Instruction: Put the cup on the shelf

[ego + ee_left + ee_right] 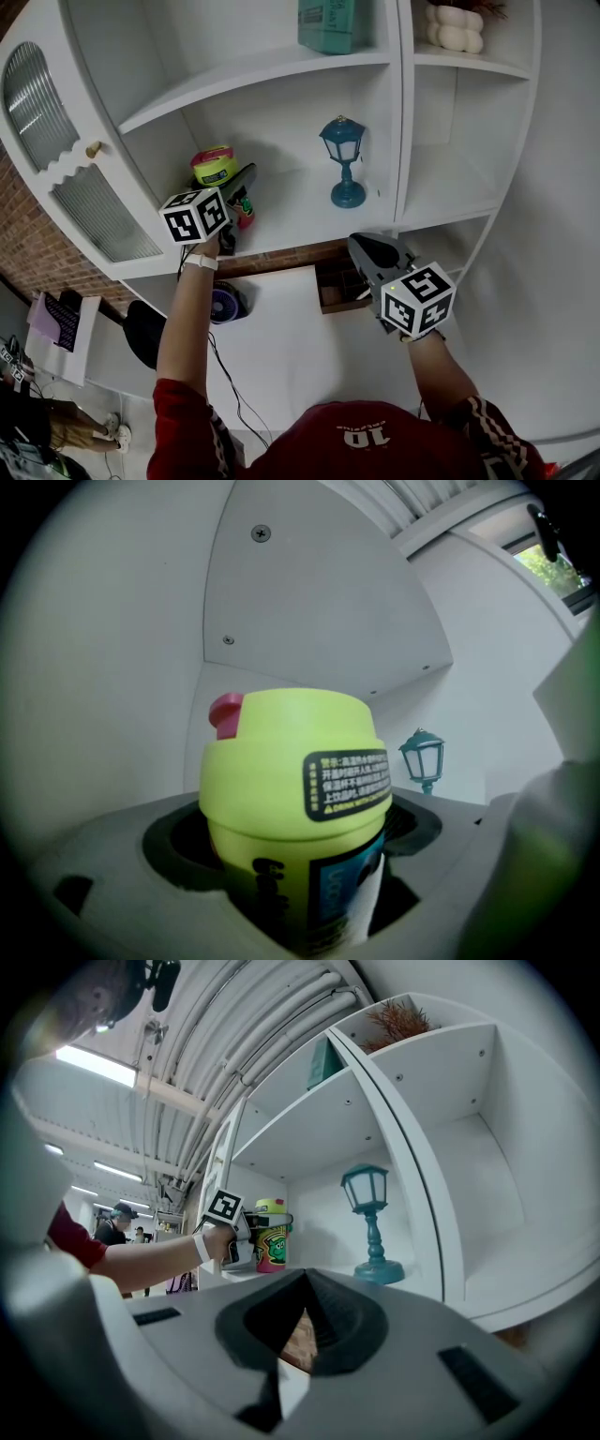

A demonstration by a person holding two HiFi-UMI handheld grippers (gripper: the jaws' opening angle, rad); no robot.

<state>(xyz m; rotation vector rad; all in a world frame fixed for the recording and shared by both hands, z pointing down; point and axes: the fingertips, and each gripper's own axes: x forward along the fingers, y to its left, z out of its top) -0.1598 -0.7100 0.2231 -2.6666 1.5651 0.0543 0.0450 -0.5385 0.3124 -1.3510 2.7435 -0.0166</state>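
Tipping could be caused if the cup (216, 169), clamped in the left gripper (234, 202) at the shelf (300, 223)'s left end, is released unseated; the right gripper (291, 1335) is held idle, jaws together on nothing

Cup (295, 789): lid of smooth yellow-green plastic with a soft sheen; glossy printed wrap on the body.
Shelf (281, 70): white painted board, smooth, matt.
Lantern (344, 159): teal paint, slight gloss; base material unclear.
Cabinet pane (37, 103): ribbed glass.
Wall (28, 248): rough red brick.
Left gripper (300, 883) shell: grey matt plastic.
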